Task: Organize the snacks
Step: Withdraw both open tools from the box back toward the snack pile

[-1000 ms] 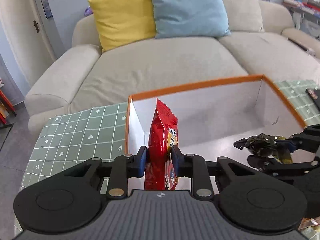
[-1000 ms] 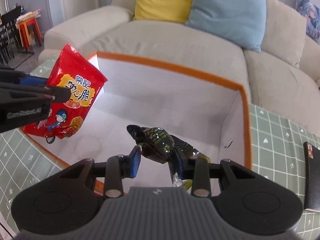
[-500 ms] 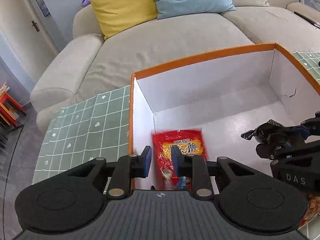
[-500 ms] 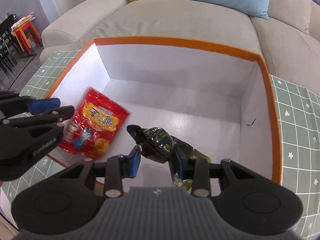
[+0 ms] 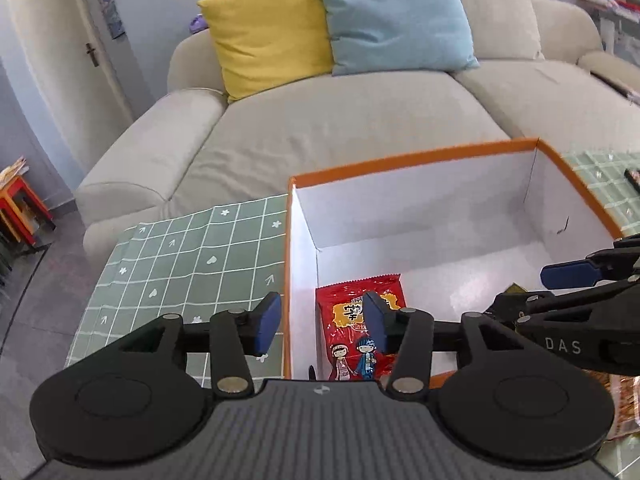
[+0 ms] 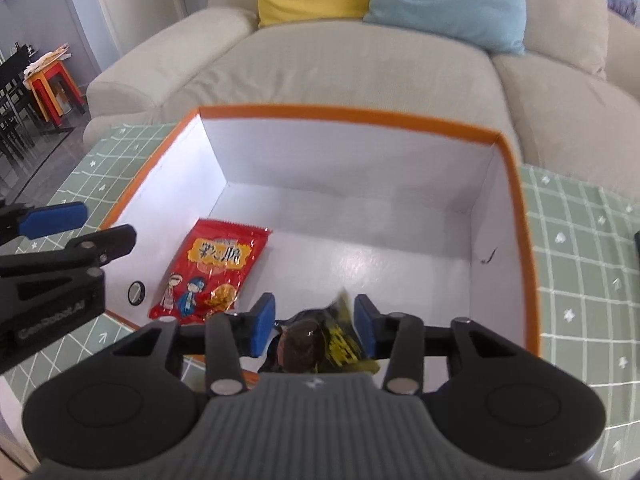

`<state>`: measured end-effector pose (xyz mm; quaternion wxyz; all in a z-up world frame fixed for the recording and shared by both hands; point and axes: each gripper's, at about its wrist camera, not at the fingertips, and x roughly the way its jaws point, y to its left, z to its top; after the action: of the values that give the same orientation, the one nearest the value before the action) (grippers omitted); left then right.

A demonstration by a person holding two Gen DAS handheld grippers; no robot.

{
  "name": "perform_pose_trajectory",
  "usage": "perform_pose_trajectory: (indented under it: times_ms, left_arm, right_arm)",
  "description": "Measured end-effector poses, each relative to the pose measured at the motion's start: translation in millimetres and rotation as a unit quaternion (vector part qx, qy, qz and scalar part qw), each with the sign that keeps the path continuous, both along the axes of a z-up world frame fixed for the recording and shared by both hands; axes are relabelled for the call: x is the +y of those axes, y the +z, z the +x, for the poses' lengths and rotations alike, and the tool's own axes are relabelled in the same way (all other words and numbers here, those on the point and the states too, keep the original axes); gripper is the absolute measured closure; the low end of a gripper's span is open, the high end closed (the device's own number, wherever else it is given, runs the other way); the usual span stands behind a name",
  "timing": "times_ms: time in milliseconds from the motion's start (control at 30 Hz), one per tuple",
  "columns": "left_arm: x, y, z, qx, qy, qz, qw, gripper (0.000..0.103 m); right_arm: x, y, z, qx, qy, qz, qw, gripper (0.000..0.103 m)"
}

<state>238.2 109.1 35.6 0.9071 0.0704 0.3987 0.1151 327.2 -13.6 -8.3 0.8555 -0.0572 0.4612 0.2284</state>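
The shiny red snack bag (image 6: 212, 268) is no longer pinched upright in the left claw (image 5: 318, 322). It now lies flat on the white floor of the big white cardboard box with the orange rim (image 6: 348, 114), close to the box's left wall and near corner. So one snack is put away.

The left claw now has its blue pads wide apart and holds nothing. It hangs over the box's left wall.

The right claw (image 6: 314, 324) has opened too. The dark crinkly snack bag with yellow print (image 6: 320, 344) sits between its pads, low by the box's near edge. It looks let go, but the bag is blurry, so a pad may still touch it.
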Motion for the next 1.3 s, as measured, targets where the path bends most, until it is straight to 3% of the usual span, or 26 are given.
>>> perform_pose_trajectory:
  times_ms: [267,600,1067,1300]
  left_arm:
    - [6,25,-38,-0.049,0.023,-0.047,0.9974,0.036]
    - [0,29,-89,-0.063,0.033,-0.100,0.9925,0.033]
    - [-28,-7,-146,-0.039,0.009,-0.120,0.9920,0.032]
    - [-35,-36,-159,-0.012,0.001,-0.136,0.9907,0.031]
  right_arm:
    - [-11,25,-31,-0.066,-0.004,0.009,0.998,0.046]
    - [-34,39,-80,-0.097,-0.002,0.034,0.995,0.040]
    - [-80,26,-174,-0.158,0.023,0.015,0.987,0.034]
    - [-106,-1,-201,-0.152,0.002,0.010,0.988,0.032]
